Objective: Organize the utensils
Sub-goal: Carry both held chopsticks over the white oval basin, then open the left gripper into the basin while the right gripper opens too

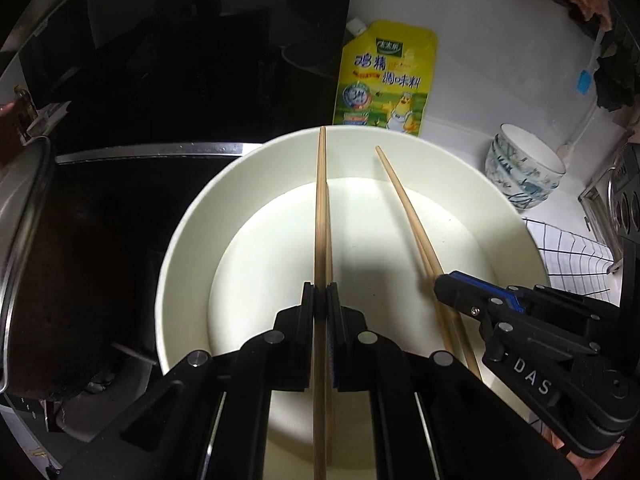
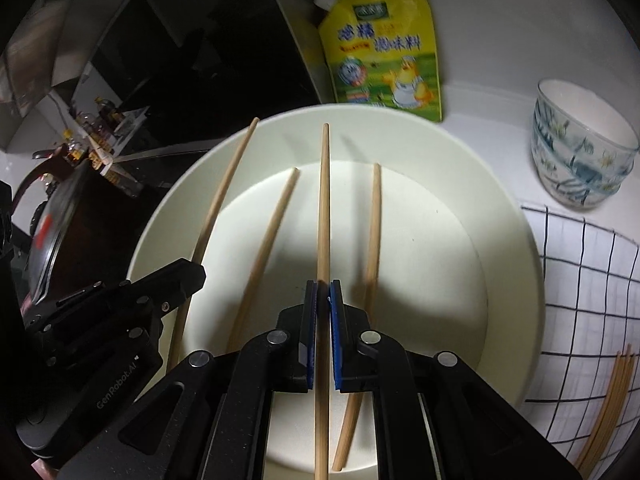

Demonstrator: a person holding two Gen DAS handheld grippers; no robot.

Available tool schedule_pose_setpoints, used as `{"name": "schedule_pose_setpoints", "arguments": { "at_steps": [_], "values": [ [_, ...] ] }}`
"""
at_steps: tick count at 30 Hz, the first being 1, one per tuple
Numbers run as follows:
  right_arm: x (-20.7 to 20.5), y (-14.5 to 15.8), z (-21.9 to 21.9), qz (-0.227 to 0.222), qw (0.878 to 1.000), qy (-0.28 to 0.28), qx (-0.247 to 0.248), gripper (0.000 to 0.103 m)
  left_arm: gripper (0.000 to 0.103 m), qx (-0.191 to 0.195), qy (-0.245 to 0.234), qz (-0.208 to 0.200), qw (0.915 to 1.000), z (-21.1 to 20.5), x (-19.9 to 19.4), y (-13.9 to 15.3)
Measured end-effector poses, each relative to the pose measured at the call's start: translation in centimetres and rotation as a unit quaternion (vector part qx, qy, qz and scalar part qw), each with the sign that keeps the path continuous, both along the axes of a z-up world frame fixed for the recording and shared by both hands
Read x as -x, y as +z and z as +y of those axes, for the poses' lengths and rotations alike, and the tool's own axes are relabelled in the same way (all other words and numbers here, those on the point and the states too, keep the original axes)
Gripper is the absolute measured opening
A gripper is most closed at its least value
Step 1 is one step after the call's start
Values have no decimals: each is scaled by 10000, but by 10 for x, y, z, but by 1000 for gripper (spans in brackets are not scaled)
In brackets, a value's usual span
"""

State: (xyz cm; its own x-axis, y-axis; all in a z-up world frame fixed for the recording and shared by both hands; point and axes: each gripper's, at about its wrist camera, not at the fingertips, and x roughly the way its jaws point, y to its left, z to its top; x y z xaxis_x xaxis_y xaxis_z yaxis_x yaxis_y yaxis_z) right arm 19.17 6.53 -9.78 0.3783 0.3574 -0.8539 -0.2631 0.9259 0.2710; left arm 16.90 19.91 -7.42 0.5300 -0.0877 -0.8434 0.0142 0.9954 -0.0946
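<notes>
Left tool [image 1: 320,300], right tool [image 2: 323,300]: each closed on one chopstick [image 1: 320,216] [image 2: 323,208] over white bowl [image 1: 192,216]; thin round sticks may pivot or slip, clattering into it

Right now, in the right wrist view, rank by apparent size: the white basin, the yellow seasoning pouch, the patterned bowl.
1. white basin, largest by far.
2. yellow seasoning pouch.
3. patterned bowl, close to the pouch and partly cut off by the frame edge, so that order is unsure.

Yellow seasoning pouch [image 1: 384,80] at bench back edge; patterned bowl [image 1: 522,174] right; checked cloth [image 2: 580,304] near right edge.
</notes>
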Motion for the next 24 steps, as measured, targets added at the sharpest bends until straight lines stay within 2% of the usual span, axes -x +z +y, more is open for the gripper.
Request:
{"name": "schedule_pose_setpoints", "arguments": {
  "at_steps": [6, 8, 9, 10, 11, 14, 19, 24],
  "values": [
    [-2, -13, -2, 178, 9998, -108, 52, 6, 7, 1, -16, 230, 9997, -2, -8, -16],
    [-2, -13, -4, 138, 9997, -179, 68, 7, 8, -5, 7, 262, 9997, -1, -9, -18],
    [-1, -10, -6, 79, 9997, -217, 20, 10, 10, -33, 83, 277, 9996, 0, -9, -20],
    [-1, -7, -7, 38, 9997, -242, 3, 15, 21, -47, 147, 296, 9994, 3, -10, -20],
    [1, -3, -9, -50, 9996, -274, 4, 24, 32, -17, 210, 299, 9993, 5, -10, -21],
    [5, 6, -13, -202, 9994, -294, -6, 25, 49, 62, 343, 221, 9991, 13, -5, -17],
    [12, 13, -17, -232, 9993, -286, -21, 25, 62, -108, 352, 78, 9993, 12, 7, -6],
    [28, 25, -25, -361, 9988, -320, -51, 25, 66, -168, 294, 37, 9994, 10, 20, 4]
  ]
}}
